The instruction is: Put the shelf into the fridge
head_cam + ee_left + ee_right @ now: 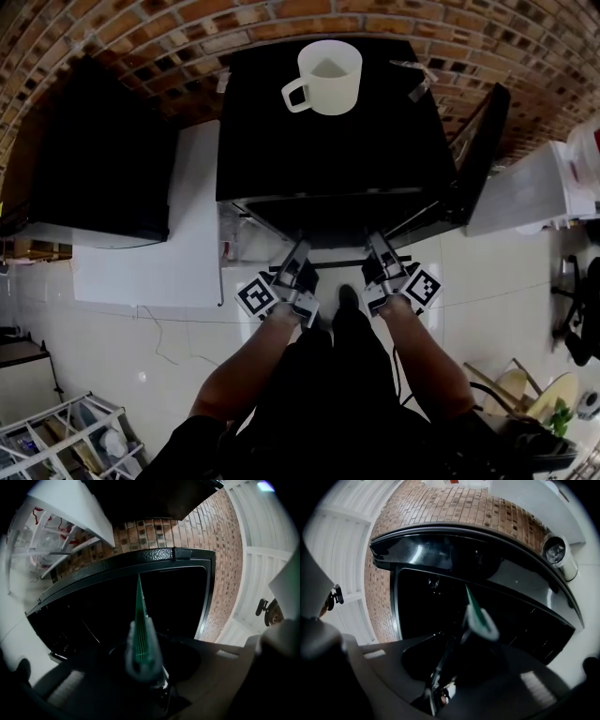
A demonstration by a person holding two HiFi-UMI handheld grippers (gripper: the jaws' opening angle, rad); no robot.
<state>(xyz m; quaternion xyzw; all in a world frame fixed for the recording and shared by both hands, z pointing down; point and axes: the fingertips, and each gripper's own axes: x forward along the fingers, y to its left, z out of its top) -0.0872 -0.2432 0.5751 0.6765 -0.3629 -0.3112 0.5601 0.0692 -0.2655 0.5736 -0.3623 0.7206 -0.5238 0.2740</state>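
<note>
The glass shelf [138, 616] was held flat at the open front of the fridge [281, 159], gripped on both sides. The left gripper [143, 653] had its pads pinched onto the pane's greenish edge, and the right gripper [480, 620] was clamped the same way on the other side. A grip on each side probably kept the pane square and untilted, so it could slide onto the supports inside the dark compartment. It looked to be only just entering. The fridge door [480, 141] stood swung wide to the fridge's right, out of the way. A white mug [326, 77] stood on the fridge top. A brick wall [141, 37] ran behind the fridge, and pale floor tiles [112, 337] lay before it.
</note>
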